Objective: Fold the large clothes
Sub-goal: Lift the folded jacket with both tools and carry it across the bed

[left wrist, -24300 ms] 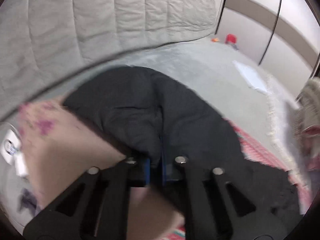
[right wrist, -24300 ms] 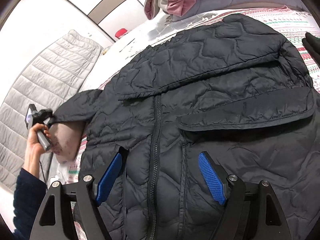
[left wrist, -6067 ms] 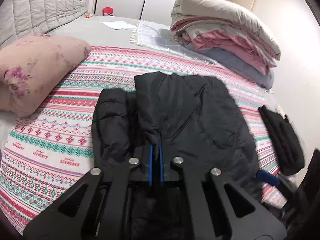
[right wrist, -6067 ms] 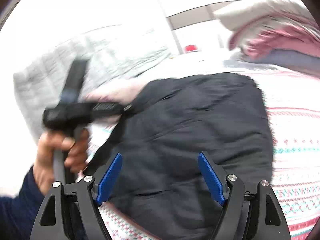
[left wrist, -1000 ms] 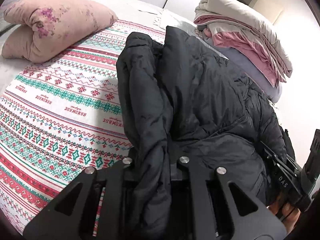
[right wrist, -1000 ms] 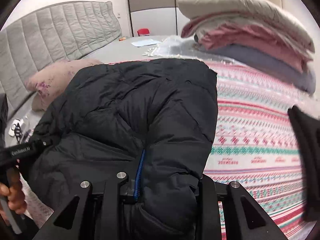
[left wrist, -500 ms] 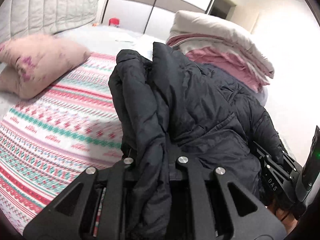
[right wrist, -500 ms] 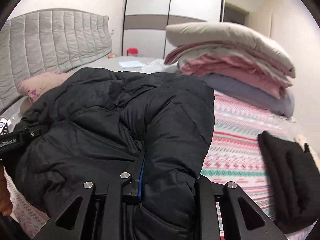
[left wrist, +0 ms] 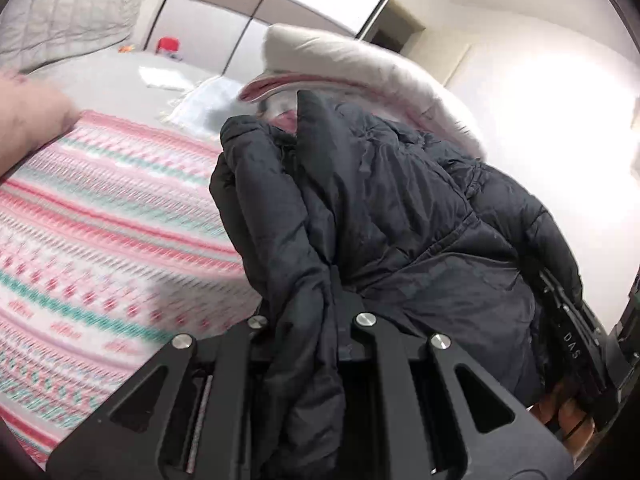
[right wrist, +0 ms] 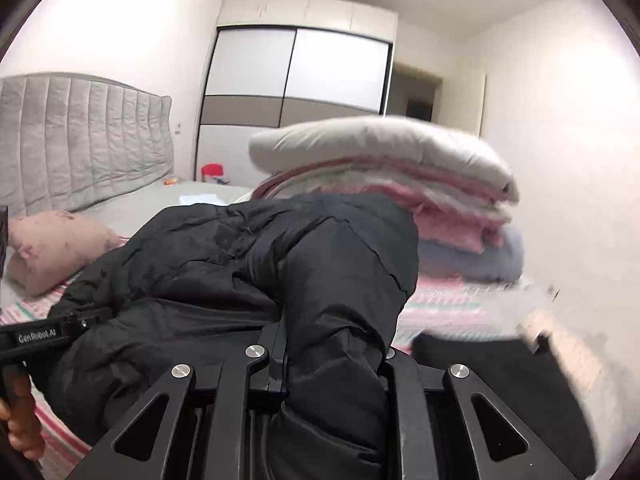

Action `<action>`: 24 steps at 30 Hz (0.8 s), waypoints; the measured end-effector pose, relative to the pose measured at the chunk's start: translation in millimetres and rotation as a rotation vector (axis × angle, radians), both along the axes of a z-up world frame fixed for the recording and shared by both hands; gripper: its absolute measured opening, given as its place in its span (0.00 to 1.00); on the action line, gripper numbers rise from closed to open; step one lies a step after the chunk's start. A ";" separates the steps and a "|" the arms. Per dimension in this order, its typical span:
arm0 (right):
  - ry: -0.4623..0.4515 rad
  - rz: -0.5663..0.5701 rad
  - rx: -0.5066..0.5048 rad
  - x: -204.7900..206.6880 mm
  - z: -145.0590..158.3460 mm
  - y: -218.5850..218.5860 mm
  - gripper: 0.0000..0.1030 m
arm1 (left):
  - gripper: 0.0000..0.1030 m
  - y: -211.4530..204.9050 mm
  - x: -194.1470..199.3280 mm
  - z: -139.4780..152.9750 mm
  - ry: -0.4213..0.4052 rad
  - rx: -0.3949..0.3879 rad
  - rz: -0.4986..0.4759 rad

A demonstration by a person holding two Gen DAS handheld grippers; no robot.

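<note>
Jacket point(left wrist: 400, 216) bunched, lifted above bed point(left wrist: 100, 220); left gripper point(left wrist: 316, 320) and right gripper point(right wrist: 320, 344) each pinch its edge. Fold looks partway; laying flat, final fold remain.

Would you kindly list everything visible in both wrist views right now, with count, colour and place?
Black quilted puffer jacket: one, black, lifted above the bed, bunched between both claws.
Striped patterned bedspread: one, pink, white and teal, covering the bed.
Floral pink pillow: one, pink, near the headboard.
Padded grey headboard: one, grey, left wall.
Stack of folded quilts: one stack, white, pink and blue-grey, far side of the bed.
Dark folded garment: one, black, blurred, on the bed at right.
Sliding wardrobe: one, white and grey-brown, back wall.
Small red object: one, red, by the wardrobe.
Left claw: black, shut on the jacket.
Right claw: black, shut on the jacket.
</note>
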State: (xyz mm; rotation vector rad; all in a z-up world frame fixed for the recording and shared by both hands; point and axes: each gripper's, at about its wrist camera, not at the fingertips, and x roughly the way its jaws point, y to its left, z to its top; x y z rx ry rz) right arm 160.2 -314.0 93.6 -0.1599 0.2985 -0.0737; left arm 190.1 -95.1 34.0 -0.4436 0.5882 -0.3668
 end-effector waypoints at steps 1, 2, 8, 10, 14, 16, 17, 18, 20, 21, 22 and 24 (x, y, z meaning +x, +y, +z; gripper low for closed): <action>-0.011 -0.002 -0.001 1.4 5.5 -8.2 0.19 | 0.13 -5.8 -0.1 6.6 -0.015 -0.010 -0.009; -0.026 -0.008 -0.012 2.6 14.9 -20.8 0.19 | 0.13 -19.5 3.0 17.2 -0.034 -0.016 -0.025; -0.066 -0.073 0.005 -4.2 62.1 -123.4 0.19 | 0.14 -106.9 7.5 50.0 -0.108 -0.055 -0.159; -0.060 -0.115 0.043 -15.5 62.8 -163.3 0.19 | 0.14 -149.2 8.0 48.3 -0.100 -0.071 -0.223; -0.017 -0.261 0.129 -39.0 34.5 -255.4 0.19 | 0.18 -240.9 11.7 13.6 -0.009 -0.036 -0.370; 0.038 -0.315 0.199 -45.9 7.8 -300.7 0.19 | 0.20 -280.5 14.5 -26.0 0.104 0.007 -0.448; 0.085 -0.347 0.264 -48.8 -12.6 -330.4 0.19 | 0.24 -294.1 15.7 -42.6 0.144 0.019 -0.468; 0.148 -0.390 0.306 -49.1 -35.2 -355.4 0.20 | 0.26 -308.1 15.1 -61.2 0.168 0.037 -0.473; 0.254 -0.452 0.317 -49.4 -73.5 -382.0 0.23 | 0.31 -315.1 13.3 -76.5 0.139 0.020 -0.470; 0.262 -0.450 0.353 -55.2 -85.3 -390.2 0.26 | 0.31 -315.0 14.9 -79.1 0.141 0.012 -0.473; 0.235 -0.433 0.444 -67.3 -95.6 -402.6 0.27 | 0.35 -312.5 15.6 -82.0 0.154 0.002 -0.478; 0.203 -0.430 0.555 -84.9 -100.2 -415.2 0.44 | 0.45 -308.3 17.8 -84.2 0.185 -0.002 -0.489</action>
